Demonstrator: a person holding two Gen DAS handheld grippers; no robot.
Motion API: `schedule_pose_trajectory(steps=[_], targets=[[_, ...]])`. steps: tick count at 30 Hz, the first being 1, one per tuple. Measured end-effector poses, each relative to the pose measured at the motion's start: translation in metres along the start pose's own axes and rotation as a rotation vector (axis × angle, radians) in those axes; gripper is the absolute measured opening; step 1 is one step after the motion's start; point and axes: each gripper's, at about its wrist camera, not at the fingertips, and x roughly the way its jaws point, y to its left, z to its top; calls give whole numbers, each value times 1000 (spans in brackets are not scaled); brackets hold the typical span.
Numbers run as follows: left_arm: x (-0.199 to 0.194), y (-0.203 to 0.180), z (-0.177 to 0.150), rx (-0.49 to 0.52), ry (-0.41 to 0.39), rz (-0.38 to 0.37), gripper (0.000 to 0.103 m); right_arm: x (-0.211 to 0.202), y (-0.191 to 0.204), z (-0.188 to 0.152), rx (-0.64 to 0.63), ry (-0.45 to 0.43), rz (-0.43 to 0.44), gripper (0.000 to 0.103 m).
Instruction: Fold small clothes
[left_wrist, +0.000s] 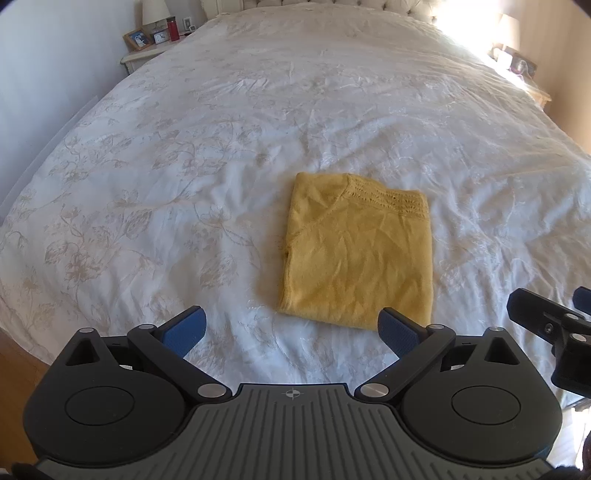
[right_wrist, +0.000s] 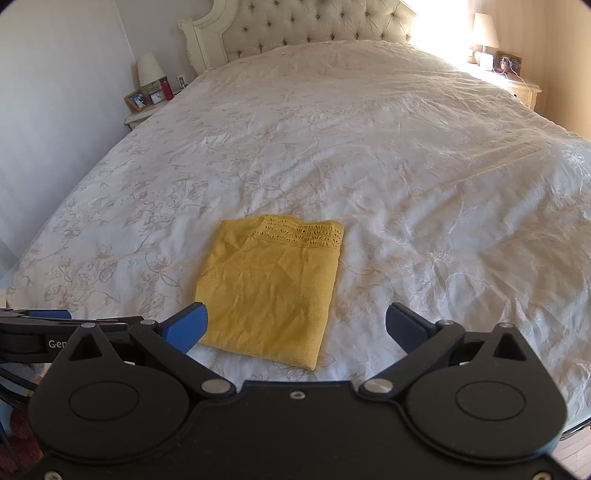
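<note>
The yellow top lies folded in a neat rectangle on the white bedspread, near the foot edge; the left gripper and the right gripper hang just before it, both with fingers spread wide and holding nothing, not touching the cloth.

We're in a home bedroom: a wide bed under a white floral bedspread, a tufted headboard behind it, and nightstands on both sides carrying a lamp, a framed photo and a small clock.
</note>
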Motion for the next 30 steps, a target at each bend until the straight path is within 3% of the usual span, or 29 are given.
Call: schedule_pose_trajectory(steps=[30], targets=[[-13, 9, -8, 1, 1, 34, 101, -9, -1, -6, 7, -5, 25, 102]])
